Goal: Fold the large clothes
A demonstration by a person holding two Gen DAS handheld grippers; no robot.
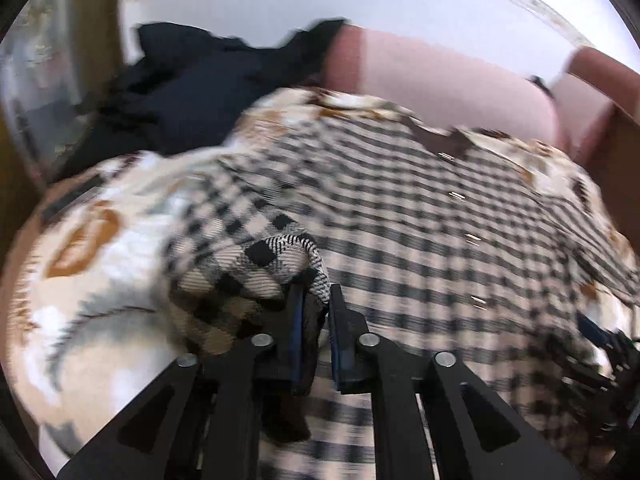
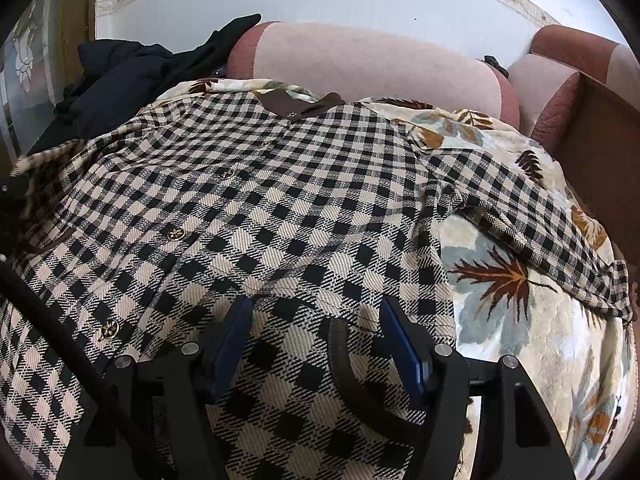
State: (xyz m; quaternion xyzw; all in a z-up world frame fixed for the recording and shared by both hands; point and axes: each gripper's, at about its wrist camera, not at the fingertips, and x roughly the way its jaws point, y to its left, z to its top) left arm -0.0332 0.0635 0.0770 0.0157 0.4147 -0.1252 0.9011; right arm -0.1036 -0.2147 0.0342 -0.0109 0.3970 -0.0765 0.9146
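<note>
Clearly the checked shirt-jacket (image 2: 256,208) is lying spread on the leaf-patterned blanket (image 2: 516,320), soft, thick and probably floppy, the left gripper (image 1: 316,300) is clenching its bunched edge at 9 o'clock, and the right gripper (image 2: 316,316) is hovering released over the hem, the better hold.

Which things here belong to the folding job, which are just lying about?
Job:
checked shirt
left gripper, shut on a bunched edge of it
right gripper, open over the shirt

Lying about:
leaf-print blanket underneath
dark garment
pink sofa cushion
</note>
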